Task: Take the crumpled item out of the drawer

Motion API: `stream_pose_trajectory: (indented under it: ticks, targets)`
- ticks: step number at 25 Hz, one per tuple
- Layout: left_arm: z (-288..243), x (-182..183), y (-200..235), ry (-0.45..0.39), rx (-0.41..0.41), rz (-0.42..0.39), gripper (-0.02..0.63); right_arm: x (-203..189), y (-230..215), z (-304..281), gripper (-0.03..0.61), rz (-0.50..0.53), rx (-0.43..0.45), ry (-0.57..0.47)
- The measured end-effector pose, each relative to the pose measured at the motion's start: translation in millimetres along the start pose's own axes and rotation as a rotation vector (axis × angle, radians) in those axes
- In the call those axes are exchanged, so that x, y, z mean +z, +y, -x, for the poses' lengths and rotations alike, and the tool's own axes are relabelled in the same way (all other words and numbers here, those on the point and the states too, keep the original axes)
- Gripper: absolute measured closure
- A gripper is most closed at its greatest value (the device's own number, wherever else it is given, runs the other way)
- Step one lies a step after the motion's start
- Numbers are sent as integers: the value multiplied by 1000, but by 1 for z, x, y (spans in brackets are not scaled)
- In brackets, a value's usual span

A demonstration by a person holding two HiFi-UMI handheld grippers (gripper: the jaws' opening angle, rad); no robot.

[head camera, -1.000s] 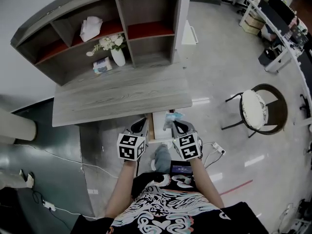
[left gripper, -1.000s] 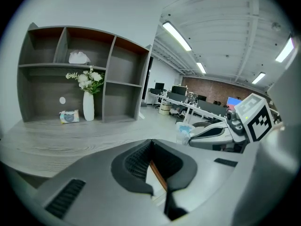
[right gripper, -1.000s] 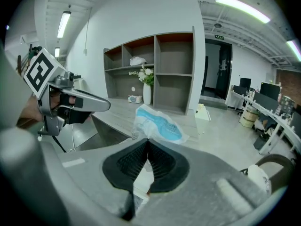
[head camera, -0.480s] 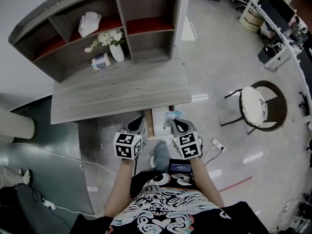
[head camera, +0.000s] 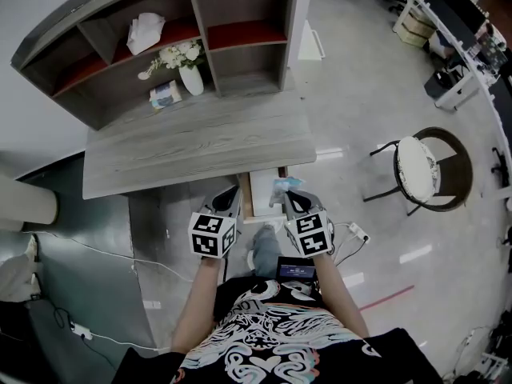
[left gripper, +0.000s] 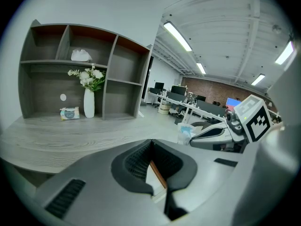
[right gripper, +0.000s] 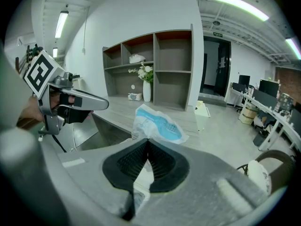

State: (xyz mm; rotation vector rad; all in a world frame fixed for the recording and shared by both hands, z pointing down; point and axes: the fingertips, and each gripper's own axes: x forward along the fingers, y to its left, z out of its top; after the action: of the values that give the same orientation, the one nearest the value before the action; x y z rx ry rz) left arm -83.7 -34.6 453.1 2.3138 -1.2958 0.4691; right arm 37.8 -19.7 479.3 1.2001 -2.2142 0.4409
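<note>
Grey wooden desk (head camera: 192,150) stands by the wall; left gripper (left gripper: 150,144) hangs beside the open drawer (head camera: 262,194), jaws pressed together on nothing; right gripper (right gripper: 148,142) pinches the crumpled item (right gripper: 157,124) tight, just above the drawer.

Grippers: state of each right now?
Left gripper: shut, nothing gripped.
Right gripper: shut on the crumpled white-and-blue plastic wrapper.

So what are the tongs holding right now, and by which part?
The right tongs pinch the crumpled blue-and-white plastic wrapper by its lower edge. The left tongs are shut on nothing.
</note>
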Motion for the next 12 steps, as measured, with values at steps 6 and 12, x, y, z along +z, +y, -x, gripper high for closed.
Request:
stream_pose_trajectory:
  ticks: [6,12]
  targets:
    - [-6,-3,-1,13,-11,-9,614,-3,0,-3,572,-9,3,12]
    - [-12,-1,4,15,-11,-3,614,-2,-3,-8,571,-18,17,20]
